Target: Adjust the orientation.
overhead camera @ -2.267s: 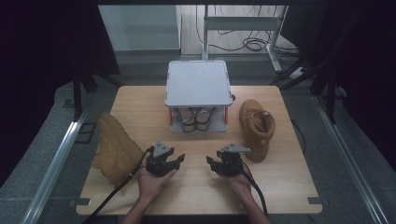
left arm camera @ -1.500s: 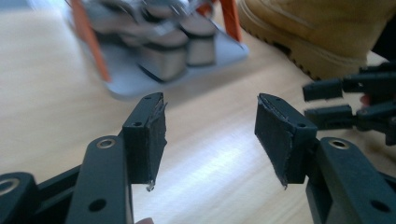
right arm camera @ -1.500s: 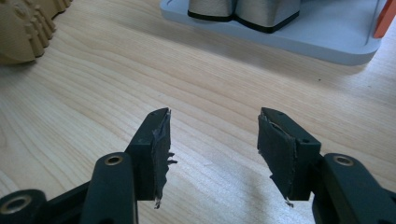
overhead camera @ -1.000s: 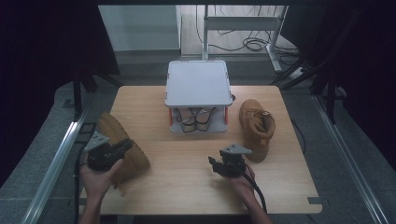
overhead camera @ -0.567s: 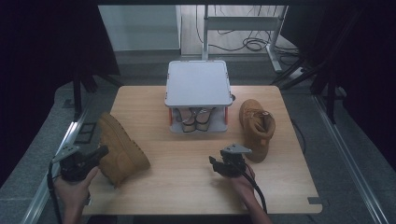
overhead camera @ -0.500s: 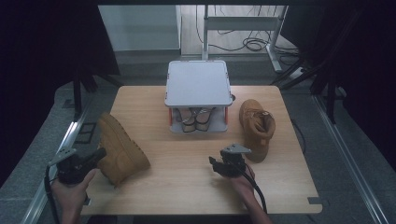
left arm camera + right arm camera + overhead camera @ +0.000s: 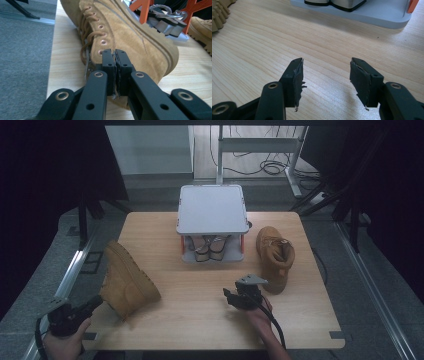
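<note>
Tan boot, lying on its side at the left edge of the table, sole toward the middle of the table, shaft end toward the front corner. Left tongs at that front-left corner, held in a hand low in the high view, tips against the boot's shaft end. In the left gripper view, same boot close ahead, laces and metal eyelets running up its left flank, lugged sole edge along the right. Left tongs with jaws pressed together, having just been closing; possibly a thin edge of the boot's collar or a lace pinched between the pads, too tight a gap to tell for sure.

Right tongs near the front middle of the table, resting low over bare wood, hand behind them, cable trailing toward the front edge. In the right gripper view, right tongs standing wide, nothing between the pads, only wood grain beneath.

Second boot upright at the right of the table, just beyond the right tongs, opening facing up. Grey rack with a flat top at the back middle, orange posts under it, metal pieces stored on its lower shelf. Rack base visible at the top of the right gripper view.
</note>
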The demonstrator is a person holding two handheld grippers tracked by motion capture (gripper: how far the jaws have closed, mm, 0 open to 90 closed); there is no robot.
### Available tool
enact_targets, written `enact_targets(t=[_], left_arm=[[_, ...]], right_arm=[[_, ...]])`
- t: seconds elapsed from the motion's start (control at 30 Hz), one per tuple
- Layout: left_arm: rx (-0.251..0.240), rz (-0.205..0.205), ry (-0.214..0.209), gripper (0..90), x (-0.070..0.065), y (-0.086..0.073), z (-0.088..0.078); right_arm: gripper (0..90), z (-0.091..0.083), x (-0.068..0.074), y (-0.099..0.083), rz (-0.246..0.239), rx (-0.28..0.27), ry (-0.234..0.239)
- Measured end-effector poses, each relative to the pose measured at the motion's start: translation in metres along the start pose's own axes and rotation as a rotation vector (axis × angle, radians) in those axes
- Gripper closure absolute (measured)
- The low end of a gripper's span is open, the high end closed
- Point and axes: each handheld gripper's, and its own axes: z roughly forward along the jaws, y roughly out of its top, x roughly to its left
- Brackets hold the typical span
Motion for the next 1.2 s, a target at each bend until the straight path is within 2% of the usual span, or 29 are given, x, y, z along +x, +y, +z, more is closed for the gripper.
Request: enact_targets(t=[0.23, 0.53, 0.7, 0.87, 1.2], left_arm=[[0.018, -0.011, -0.008, 87.8, 0.002, -0.008, 0.003], [0.037, 0.006, 0.000, 87.7, 0.000, -0.014, 0.002], [0.064, -0.010, -0.006, 87.6, 0.002, -0.021, 0.010], [0.082, 0.005, -0.020, 88.0, -0.004, -0.019, 0.022], [0.082, 0.000, -0.025, 88.2, -0.002, -0.018, 0.023]], right_arm=[[44.4, 0.002, 0.001, -0.001, -0.003, 0.008, 0.001], [44.4, 0.002, -0.001, -0.002, -0.002, 0.016, -0.011], [44.4, 0.003, 0.000, -0.002, -0.015, 0.015, -0.009], [44.4, 0.004, 0.000, -0.002, -0.015, 0.016, -0.009], [44.1, 0.004, 0.000, -0.002, -0.016, 0.018, -0.005]])
